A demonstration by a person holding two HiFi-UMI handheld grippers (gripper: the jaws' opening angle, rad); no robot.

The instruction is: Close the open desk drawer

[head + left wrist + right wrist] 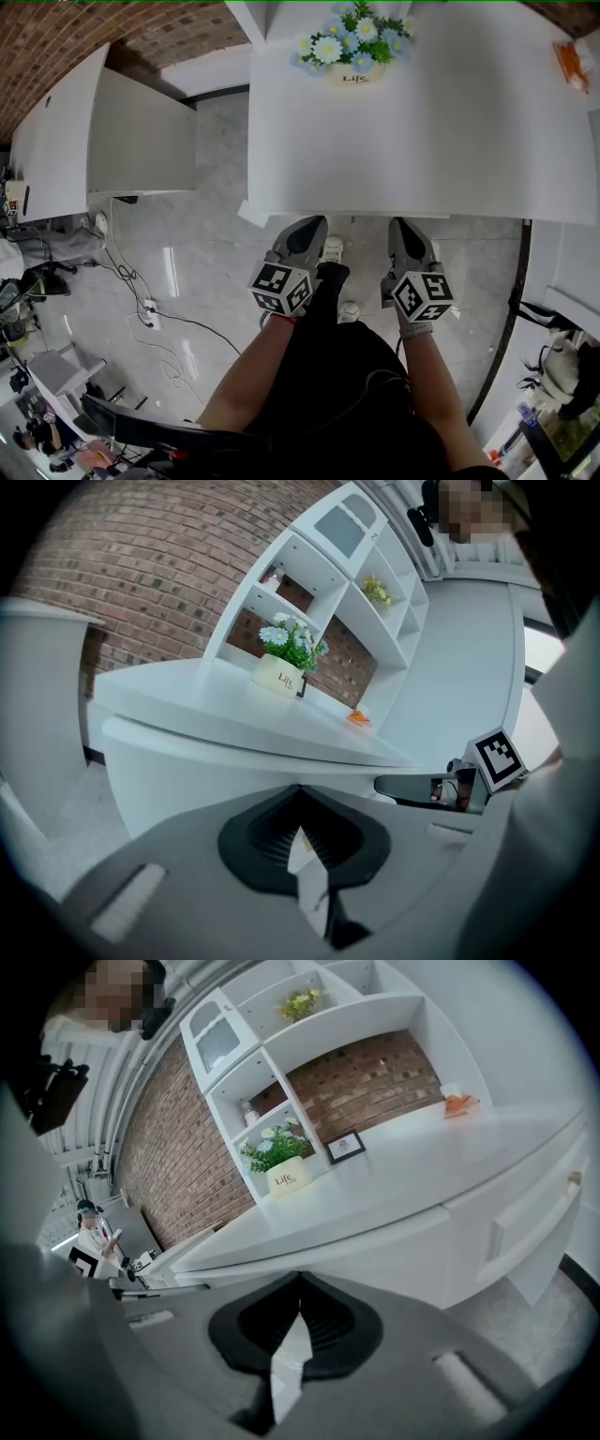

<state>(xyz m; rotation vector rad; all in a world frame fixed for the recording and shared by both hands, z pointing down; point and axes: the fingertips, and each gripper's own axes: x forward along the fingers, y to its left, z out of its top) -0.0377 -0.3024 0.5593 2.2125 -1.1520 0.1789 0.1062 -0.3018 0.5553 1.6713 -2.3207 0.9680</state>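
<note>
My left gripper, jaws clenched on nothing, points at the drawer front, which looks nearly flush under the desk top. My right gripper is likewise clenched, empty. Judged step: final push; next, press both 2 grippers forward evenly

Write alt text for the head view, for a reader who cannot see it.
Seen from above, a person stands at a white desk and holds the left claw and the right claw, both shut, near its front edge. A flower pot stands at the desk's far side. Cables lie on the floor to the left.
</note>
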